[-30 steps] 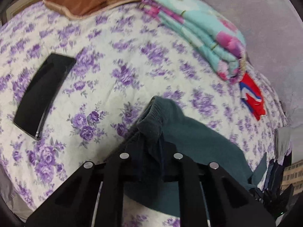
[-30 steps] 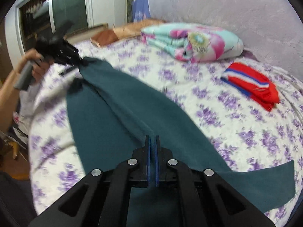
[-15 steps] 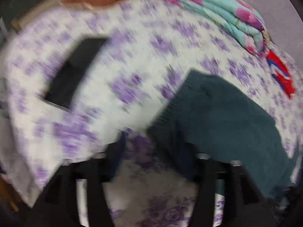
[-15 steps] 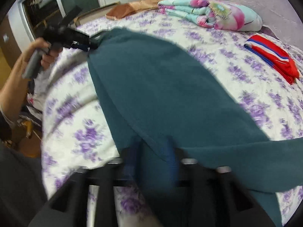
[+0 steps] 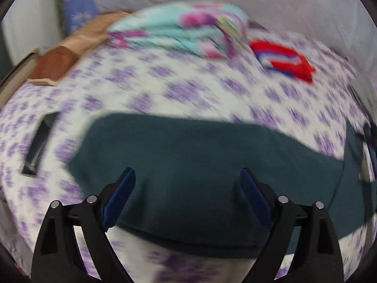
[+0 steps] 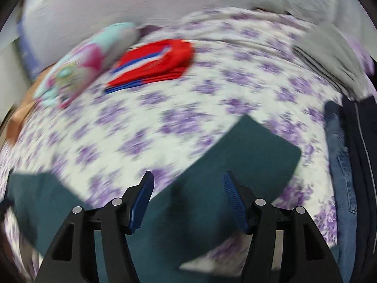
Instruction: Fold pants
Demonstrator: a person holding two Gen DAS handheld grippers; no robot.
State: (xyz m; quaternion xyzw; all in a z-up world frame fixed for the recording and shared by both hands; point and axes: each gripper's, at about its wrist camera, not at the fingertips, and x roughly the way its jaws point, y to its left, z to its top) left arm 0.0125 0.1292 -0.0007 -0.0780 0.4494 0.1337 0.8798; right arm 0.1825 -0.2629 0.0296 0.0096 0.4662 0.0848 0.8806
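Pants (image 5: 188,165) flat on bed (image 5: 188,89), released. Left gripper (image 5: 186,193) and right gripper (image 6: 188,195) jaws opening, gripping nothing. Risk: skewed leg (image 6: 247,155) left uncorrected, producing uneven fold.

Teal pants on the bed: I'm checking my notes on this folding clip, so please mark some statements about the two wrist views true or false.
1. The teal pants lie on a purple-flowered bedspread. True.
2. The left gripper is clamped on the pants. False: its jaws stand apart and are opening; cloth lies below them, unpinched.
3. A red, blue and white folded garment lies beside a floral quilt bundle. True.
4. The right gripper holds the red garment. False: its opening jaws hang over the teal pants, far from it.
5. Blue jeans lie at the right edge of the right wrist view. True.
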